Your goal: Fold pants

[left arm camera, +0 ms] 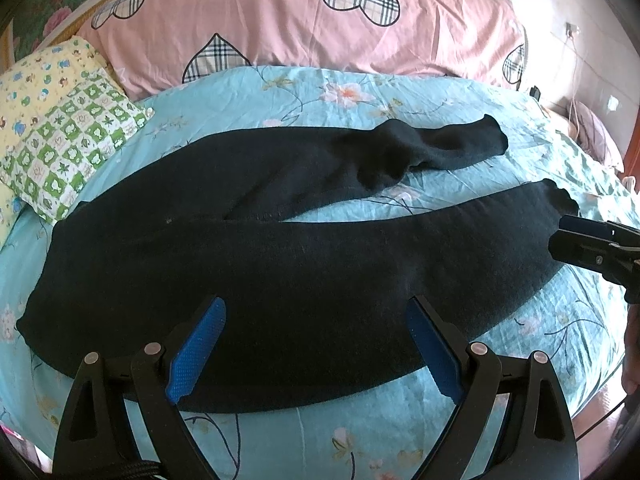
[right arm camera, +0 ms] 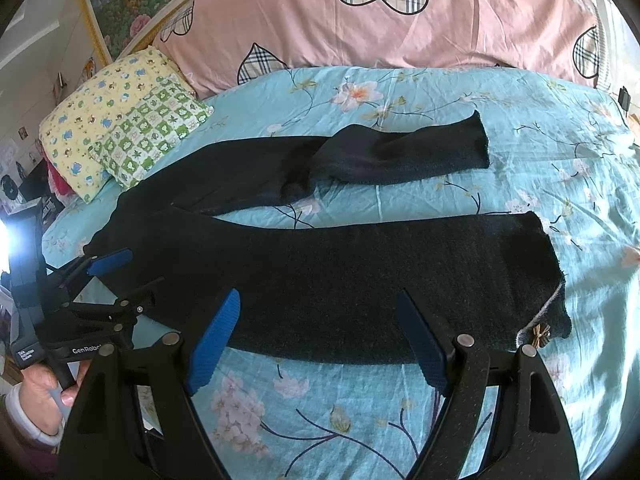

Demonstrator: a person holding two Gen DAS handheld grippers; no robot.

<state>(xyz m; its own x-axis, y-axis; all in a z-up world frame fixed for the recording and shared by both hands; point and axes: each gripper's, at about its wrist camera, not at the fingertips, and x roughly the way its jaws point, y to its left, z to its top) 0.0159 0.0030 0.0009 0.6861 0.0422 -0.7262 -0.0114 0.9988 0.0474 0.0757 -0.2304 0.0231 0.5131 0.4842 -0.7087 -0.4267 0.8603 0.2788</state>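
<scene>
Left claw (left arm camera: pixel 316 344) sits wide apart, holding nothing, right over the near leg of the black pants (left arm camera: pixel 280 248), which lie spread flat on the bed (left arm camera: pixel 400 92). So folding hasn't really started.

Right claw (right arm camera: pixel 318 338) also gapes apart near the hem; next it probably needs a grab on an edge. "GenRobo…" shows on the left handle.

Black pants (right arm camera: pixel 320 264) laid flat on turquoise floral bedsheet (right arm camera: pixel 540 160), waist at left, two legs spread toward right. Far leg creased and bunched near middle; near leg smooth, small bow seen at its lower right corner. Right gripper (right arm camera: pixel 316 336) held above near edge of pants, blue pads (right arm camera: pixel 212 344) set wide apart, nothing between them. Left gripper (right arm camera: pixel 120 276) seen at left beside waist, also spread, held by hand (right arm camera: pixel 38 404). Two patterned pillows (right arm camera: pixel 116 140) and pink quilt (right arm camera: pixel 400 32) placed behind.
</scene>
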